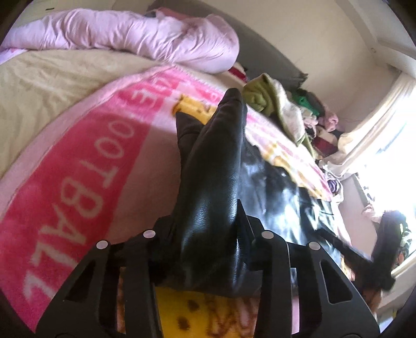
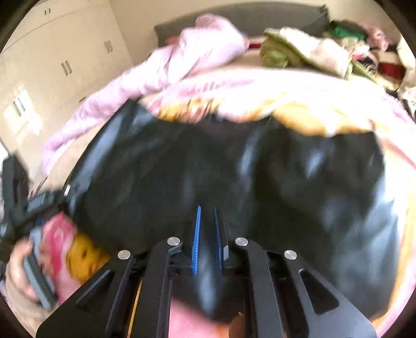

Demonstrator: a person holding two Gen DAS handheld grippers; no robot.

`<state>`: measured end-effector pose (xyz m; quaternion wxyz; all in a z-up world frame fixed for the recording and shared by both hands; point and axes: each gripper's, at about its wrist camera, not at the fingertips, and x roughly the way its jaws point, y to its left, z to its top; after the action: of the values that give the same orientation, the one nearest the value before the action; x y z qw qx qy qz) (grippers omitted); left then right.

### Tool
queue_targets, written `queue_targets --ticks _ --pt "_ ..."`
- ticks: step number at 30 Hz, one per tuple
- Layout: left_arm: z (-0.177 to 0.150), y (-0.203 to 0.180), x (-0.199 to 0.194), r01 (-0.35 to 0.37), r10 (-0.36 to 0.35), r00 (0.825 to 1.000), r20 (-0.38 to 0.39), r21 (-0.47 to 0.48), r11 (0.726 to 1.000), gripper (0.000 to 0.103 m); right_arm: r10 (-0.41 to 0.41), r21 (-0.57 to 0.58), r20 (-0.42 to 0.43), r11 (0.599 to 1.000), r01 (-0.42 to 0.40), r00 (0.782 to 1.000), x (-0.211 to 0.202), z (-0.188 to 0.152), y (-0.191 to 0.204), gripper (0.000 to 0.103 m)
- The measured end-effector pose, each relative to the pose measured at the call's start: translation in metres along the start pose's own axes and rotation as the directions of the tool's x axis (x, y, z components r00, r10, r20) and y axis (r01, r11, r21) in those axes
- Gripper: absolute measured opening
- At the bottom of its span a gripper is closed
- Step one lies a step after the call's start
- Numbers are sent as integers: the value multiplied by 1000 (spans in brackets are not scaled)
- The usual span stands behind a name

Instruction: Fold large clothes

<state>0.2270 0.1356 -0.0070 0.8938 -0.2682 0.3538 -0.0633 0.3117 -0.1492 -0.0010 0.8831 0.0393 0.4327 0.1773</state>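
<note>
A black leather jacket lies spread over the bed, blurred in the right wrist view. My right gripper is shut on a fold of its near edge, and the blue pads pinch the leather. In the left wrist view one sleeve rises from my left gripper, which is shut on it. The leather hides most of the fingers. The rest of the jacket trails off to the right. At the left edge of the right wrist view a hand holds the other gripper.
A pink blanket with white lettering covers the bed under the jacket. A crumpled pink quilt lies at the far side. Loose clothes are piled by the grey headboard. A bright window and cream wardrobes flank the bed.
</note>
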Motion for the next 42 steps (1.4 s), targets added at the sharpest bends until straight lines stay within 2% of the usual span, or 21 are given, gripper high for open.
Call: queue_targets --ticks 3,7,10,14,18,20,21,22,23,25,26,28,29,31,35,38,42 --pt "3 -8 -6 14 -14 1000 21 15 1000 29 -18 15 16 1000 18 1000 14 30 -7 11" --pt "6 -15 -8 21 -22 999 31 33 999 29 -50 15 -44 999 51 998 55 52 -18 11" --pt "8 -19 -8 32 -33 999 30 43 999 26 -55 55 -136 996 63 989 90 50 -30 11" --pt "11 -27 -7 28 -30 999 34 65 998 26 -73 47 -146 996 81 987 102 43 -30 11" --pt "15 -33 -11 40 -43 998 43 65 997 26 -100 -3 -147 995 101 984 93 44 -23 12" --pt "14 -38 -13 40 -44 998 44 78 996 26 -56 -31 -64 998 54 996 63 45 -13 24" --pt "14 -39 -14 41 -45 998 43 84 996 26 12 -74 38 997 -9 999 29 38 1 47" --pt "15 -42 -15 40 -44 998 42 91 995 26 75 -99 89 993 -66 993 7 30 11 64" --pt "15 -43 -15 40 -44 998 41 94 995 26 130 -128 118 985 -115 984 -11 20 22 65" --pt "16 -47 -16 43 -47 998 37 96 994 26 174 -201 173 970 -138 970 -37 -4 43 67" --pt "17 -48 -16 44 -48 998 35 97 994 26 169 -247 196 962 -118 966 -46 -19 56 71" --pt "18 -52 -17 43 -46 998 30 106 993 26 131 -317 244 947 -49 961 -52 -43 79 93" --pt "18 -53 -17 43 -46 999 29 110 993 26 98 -339 275 941 1 956 -53 -52 88 95" --pt "19 -57 -17 40 -43 999 23 118 992 26 39 -405 349 907 113 936 -47 -72 112 96" --pt "20 -63 -18 38 -41 999 14 131 991 26 -56 -504 373 826 254 926 -9 -94 149 97" --pt "21 -64 -18 41 -42 999 10 134 990 26 -123 -478 406 816 325 905 12 -95 152 96" --pt "22 -64 -18 42 -44 999 9 129 991 26 -130 -450 420 830 330 898 17 -88 152 95"
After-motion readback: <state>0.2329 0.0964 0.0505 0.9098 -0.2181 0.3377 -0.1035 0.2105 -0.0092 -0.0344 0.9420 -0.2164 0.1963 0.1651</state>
